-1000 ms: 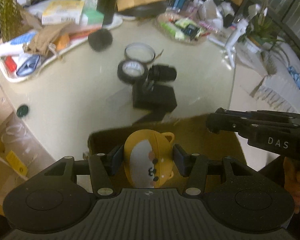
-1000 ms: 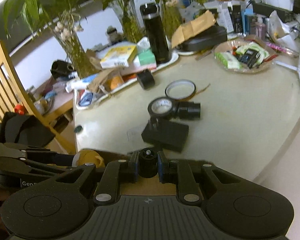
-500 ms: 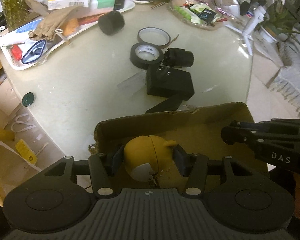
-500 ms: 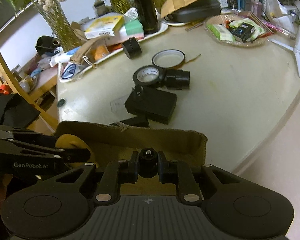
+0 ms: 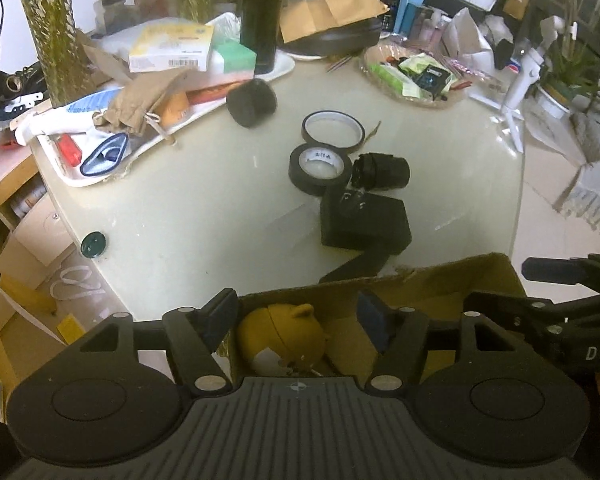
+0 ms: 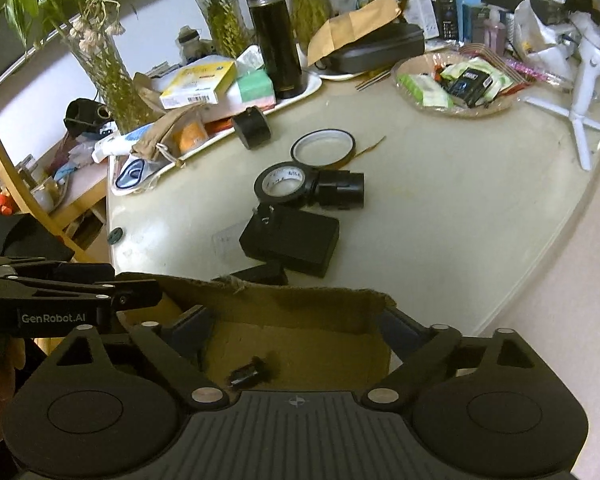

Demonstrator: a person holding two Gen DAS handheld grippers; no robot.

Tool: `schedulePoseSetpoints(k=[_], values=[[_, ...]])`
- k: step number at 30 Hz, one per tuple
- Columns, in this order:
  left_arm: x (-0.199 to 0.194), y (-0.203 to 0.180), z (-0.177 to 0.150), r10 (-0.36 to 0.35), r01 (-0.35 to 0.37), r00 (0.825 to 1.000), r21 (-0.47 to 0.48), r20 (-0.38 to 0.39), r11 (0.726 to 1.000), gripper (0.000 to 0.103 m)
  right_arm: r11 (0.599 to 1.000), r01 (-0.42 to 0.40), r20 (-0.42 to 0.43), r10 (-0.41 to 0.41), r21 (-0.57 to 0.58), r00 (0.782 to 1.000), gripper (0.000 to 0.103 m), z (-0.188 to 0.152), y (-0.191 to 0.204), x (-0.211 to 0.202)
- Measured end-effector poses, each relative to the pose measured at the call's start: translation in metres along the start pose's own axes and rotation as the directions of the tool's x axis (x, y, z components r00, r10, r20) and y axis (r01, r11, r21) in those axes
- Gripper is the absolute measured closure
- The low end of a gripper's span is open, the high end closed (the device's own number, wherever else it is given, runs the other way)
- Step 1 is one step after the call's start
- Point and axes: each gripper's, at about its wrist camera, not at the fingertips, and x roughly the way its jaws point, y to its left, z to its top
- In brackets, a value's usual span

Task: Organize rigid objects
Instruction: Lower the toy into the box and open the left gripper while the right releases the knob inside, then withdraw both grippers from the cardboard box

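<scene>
Yellow bear-eared figure (image 5: 284, 336): lying inside the cardboard box (image 5: 428, 288), at 6 o'clock in my left wrist view, between the spread fingers of my left gripper (image 5: 298, 316) but touched by neither; that gripper stands wide, holding nothing. Small black cylindrical part (image 6: 246, 374): lying on the box floor at 6 o'clock in my right wrist view, below my right gripper (image 6: 296, 328), which is likewise wide and empty, one finger over the box interior, the other at the box's right wall. Box: open-topped, torn along its far rim, sitting at the near edge of the pale surface (image 5: 204, 208). Just beyond the far rim, a flat black piece (image 5: 356, 266) partly hidden by the box. Next out, toward 12 o'clock: black rectangular block (image 5: 364, 220); black tape roll (image 5: 320, 164) touching a short black cylinder (image 5: 380, 166) at its 3 o'clock; thin tape ring (image 5: 332, 130) just behind them. Further, at 11 o'clock: a black roll on its side (image 5: 252, 98) against the rim of a white tray (image 5: 148, 148) loaded with boxes and a tan pouch; tall black flask (image 5: 262, 12) standing at the tray's far end. At 1 o'clock: shallow dish of packets (image 5: 412, 76). At 9 o'clock, small dark green disc (image 5: 93, 244) at the surface's edge.
</scene>
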Motion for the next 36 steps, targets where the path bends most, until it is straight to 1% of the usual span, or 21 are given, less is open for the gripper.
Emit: schedulePoseSetpoints(k=[7, 9, 14, 18, 21, 28, 34, 36], values=[[-0.004, 0.006, 0.003, -0.001, 0.003, 0.999, -0.037, 0.043, 0.999, 0.038, 0.999, 0.034, 0.012, -0.034, 0.014, 0.999, 0.003, 0.001, -0.002, 0.0], [-0.003, 0.009, 0.003, 0.005, -0.003, 0.999, -0.047, 0.043, 0.999, 0.038, 0.999, 0.042, 0.016, -0.042, 0.017, 0.999, 0.0, 0.001, -0.003, 0.0], [-0.003, 0.016, 0.004, 0.017, -0.014, 0.999, -0.075, 0.037, 0.997, 0.038, 0.998, 0.05, 0.023, -0.051, 0.027, 0.998, 0.0, 0.002, -0.004, 0.0], [-0.003, 0.017, 0.004, 0.02, -0.018, 0.999, -0.076, 0.032, 0.997, 0.038, 0.998, 0.056, 0.018, -0.057, 0.029, 0.998, 0.0, 0.002, -0.004, 0.001], [-0.003, 0.019, 0.004, 0.018, -0.015, 0.999, -0.084, 0.035, 0.996, 0.038, 0.998, 0.057, 0.018, -0.057, 0.029, 0.998, 0.0, 0.002, -0.004, 0.001], [-0.006, 0.033, 0.006, 0.008, 0.001, 0.998, -0.16, 0.055, 0.987, 0.038, 0.997, 0.061, 0.018, -0.062, 0.05, 0.998, 0.0, 0.002, -0.008, 0.001], [-0.004, 0.044, 0.01, -0.023, 0.029, 0.999, -0.214, 0.032, 0.976, 0.038, 0.997, 0.053, 0.028, -0.054, 0.054, 0.998, 0.0, 0.004, -0.01, -0.001], [-0.004, 0.043, 0.01, -0.029, 0.035, 0.999, -0.204, 0.03, 0.978, 0.038, 0.997, 0.051, 0.033, -0.052, 0.057, 0.998, 0.0, 0.003, -0.01, -0.002]])
